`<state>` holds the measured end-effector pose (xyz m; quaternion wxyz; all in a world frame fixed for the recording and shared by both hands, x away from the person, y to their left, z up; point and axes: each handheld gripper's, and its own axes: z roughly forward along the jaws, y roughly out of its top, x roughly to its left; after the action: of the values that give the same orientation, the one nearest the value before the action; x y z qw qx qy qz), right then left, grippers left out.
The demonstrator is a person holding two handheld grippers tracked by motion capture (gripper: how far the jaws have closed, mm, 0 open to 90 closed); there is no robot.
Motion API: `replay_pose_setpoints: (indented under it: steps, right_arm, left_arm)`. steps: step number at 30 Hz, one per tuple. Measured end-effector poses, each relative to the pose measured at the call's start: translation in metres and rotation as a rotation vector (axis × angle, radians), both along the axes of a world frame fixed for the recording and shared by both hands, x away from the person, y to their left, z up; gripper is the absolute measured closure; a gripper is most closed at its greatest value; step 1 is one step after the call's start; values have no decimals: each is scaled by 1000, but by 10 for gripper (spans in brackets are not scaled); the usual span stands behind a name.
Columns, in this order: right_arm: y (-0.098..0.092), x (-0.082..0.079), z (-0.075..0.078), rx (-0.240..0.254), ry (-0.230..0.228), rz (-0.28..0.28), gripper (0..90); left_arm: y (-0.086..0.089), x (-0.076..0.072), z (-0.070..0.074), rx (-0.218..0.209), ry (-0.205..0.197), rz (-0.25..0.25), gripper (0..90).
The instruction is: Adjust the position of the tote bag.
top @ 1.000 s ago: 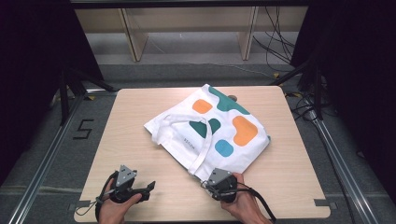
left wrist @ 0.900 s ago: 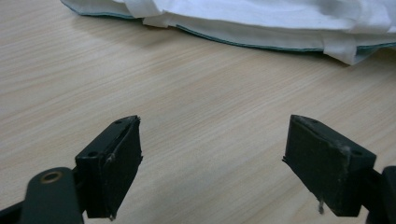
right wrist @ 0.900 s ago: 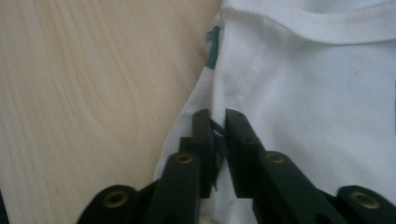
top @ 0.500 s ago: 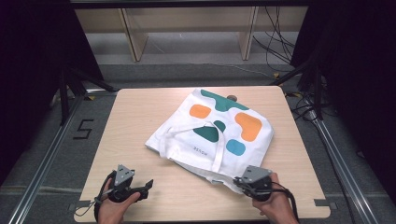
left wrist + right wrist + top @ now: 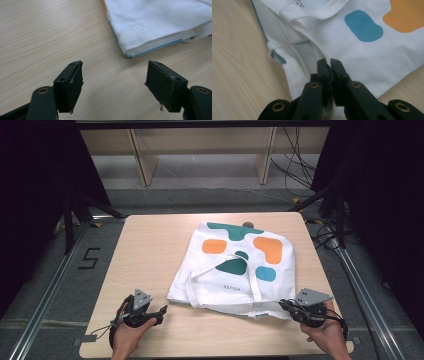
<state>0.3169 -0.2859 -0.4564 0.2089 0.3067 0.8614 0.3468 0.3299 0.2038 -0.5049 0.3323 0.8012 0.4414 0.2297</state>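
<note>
Right gripper (image 5: 329, 62) clamped on the near corner of the white tote bag (image 5: 235, 267), jaws pressed together with cloth between. Left gripper (image 5: 113, 75) spread wide, holding nothing, hovering above the bare wooden table (image 5: 150, 250). Bag's folded edge lying just ahead of it, apart from both jaws.

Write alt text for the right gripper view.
The right hand-held gripper is shut on the edge of a white tote bag lying on a wooden table. The bag shows a blue blob, an orange blob and a white strap.
</note>
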Motion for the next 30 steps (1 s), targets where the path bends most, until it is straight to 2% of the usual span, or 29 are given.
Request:
replay_pose_setpoints:
  steps: [2, 3, 4, 6, 7, 8, 9, 12, 13, 16, 17, 20, 22, 24, 26, 28, 29, 30]
  right_arm:
    - [-2, 1, 0, -3, -3, -4, 869]
    - [-3, 2, 0, -1, -5, -8, 869]
    - [-4, 2, 0, 3, 3, -15, 869]
    - [-4, 3, 0, 4, 0, -15, 869]
    - [-4, 2, 0, 13, 12, -22, 869]
    - [-5, 3, 1, 10, 1, -17, 869]
    - [-5, 4, 1, 8, -2, -15, 869]
    - [-5, 5, 1, 10, -1, -14, 868]
    - [-5, 4, 1, 19, 12, -23, 868]
    - [-5, 4, 1, 17, 9, -21, 867]
    - [-5, 4, 1, 15, 9, -19, 866]
    - [-5, 5, -1, 10, 0, -6, 861]
    - [-3, 3, -2, 15, 21, -32, 852]
    - [-4, 4, -3, 0, 24, -18, 816]
    - [-2, 5, -7, -19, 14, -22, 751]
    - [4, 1, -9, -59, 33, -40, 690]
    - [5, 0, -9, -77, 32, -37, 665]
    - [5, 0, -9, -77, 32, -37, 665]
  left_arm:
    - [-3, 5, -1, 6, 7, -20, 322]
    - [-8, 9, -3, -6, 15, -18, 322]
    - [-10, 10, -3, 7, 8, -33, 322]
    - [-13, 12, -4, -10, 10, -28, 326]
    - [-14, 13, -2, 7, 11, -41, 326]
    - [-15, 14, -3, 11, 2, -46, 341]
    - [-16, 16, -3, 25, 12, -57, 351]
    - [-22, 21, -5, 23, 6, -51, 366]
    - [-24, 26, -6, 35, -3, -71, 375]
    - [-28, 30, -8, 42, -4, -71, 381]
    - [-30, 32, -7, 57, -22, -81, 389]
    - [-35, 34, -4, 66, -75, -100, 421]
    - [-39, 35, -4, 81, -130, -107, 437]
    - [-41, 37, -2, 103, -138, -126, 460]
    - [-45, 40, -4, 106, -134, -120, 465]
    - [-46, 46, -9, 88, -132, -124, 485]
    - [-46, 47, -8, 91, -117, -134, 519]
    - [-46, 47, -8, 91, -117, -134, 542]
